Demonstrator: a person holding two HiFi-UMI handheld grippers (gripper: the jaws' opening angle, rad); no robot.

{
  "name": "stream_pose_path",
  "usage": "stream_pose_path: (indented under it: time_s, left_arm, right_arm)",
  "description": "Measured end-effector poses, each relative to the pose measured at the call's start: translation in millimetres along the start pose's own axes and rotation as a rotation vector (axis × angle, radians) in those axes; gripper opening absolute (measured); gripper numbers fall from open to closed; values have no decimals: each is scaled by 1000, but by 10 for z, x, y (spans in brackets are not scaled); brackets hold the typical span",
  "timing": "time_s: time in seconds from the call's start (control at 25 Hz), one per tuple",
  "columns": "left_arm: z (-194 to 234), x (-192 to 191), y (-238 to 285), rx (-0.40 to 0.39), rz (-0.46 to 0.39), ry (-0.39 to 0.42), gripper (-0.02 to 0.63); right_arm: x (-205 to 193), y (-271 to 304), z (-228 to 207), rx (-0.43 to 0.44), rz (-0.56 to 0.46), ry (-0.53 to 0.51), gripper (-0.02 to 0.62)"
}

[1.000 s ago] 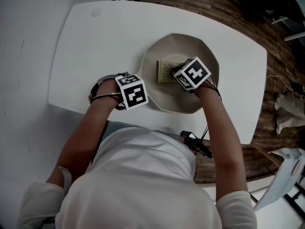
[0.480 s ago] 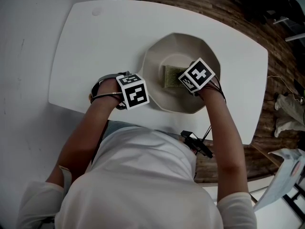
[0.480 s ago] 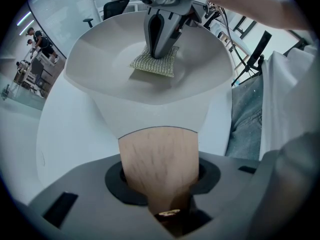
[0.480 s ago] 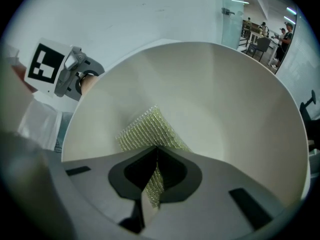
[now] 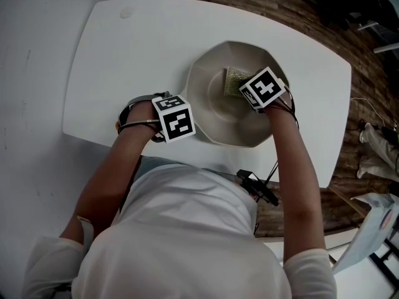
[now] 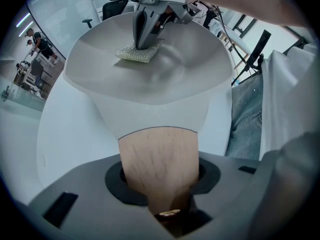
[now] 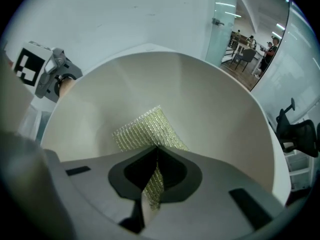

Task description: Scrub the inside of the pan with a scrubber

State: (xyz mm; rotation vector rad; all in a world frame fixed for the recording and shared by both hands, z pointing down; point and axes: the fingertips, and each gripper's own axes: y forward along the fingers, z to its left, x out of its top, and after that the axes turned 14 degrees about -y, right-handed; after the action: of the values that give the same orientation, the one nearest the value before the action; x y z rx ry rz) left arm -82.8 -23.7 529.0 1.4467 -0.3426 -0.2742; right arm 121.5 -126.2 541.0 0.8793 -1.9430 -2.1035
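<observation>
- Mostly, the head view hides both claws: marker cubes cover the jaws, and the right gripper (image 5: 252,87) cuts off the scrubber's (image 5: 233,80) edge on its three o'clock side.
- The left gripper (image 5: 168,120) points straight down at the pan's (image 5: 209,104) eight o'clock side, over the white table (image 5: 118,55). The right one tilts steeply down inside the bowl, toward three o'clock.
- Only the left gripper view shows its jaws clamped on the wooden handle (image 6: 159,159), whose end is hidden between them.
- Only the right gripper view shows its jaws pinching a fold of the yellow-green mesh scrubber, which lies against the pan's inner surface.
</observation>
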Motion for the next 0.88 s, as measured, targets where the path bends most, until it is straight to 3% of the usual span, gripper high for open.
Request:
stream_pose_path:
  time_s: [0.32, 0.88]
  left_arm:
    - [4, 3, 4, 7, 3, 8, 167]
    - [-19, 4, 5, 0, 5, 18, 167]
  right_arm:
    - [212, 57, -228, -127, -20, 2, 28]
    - [583, 156, -106, -133, -187, 60, 28]
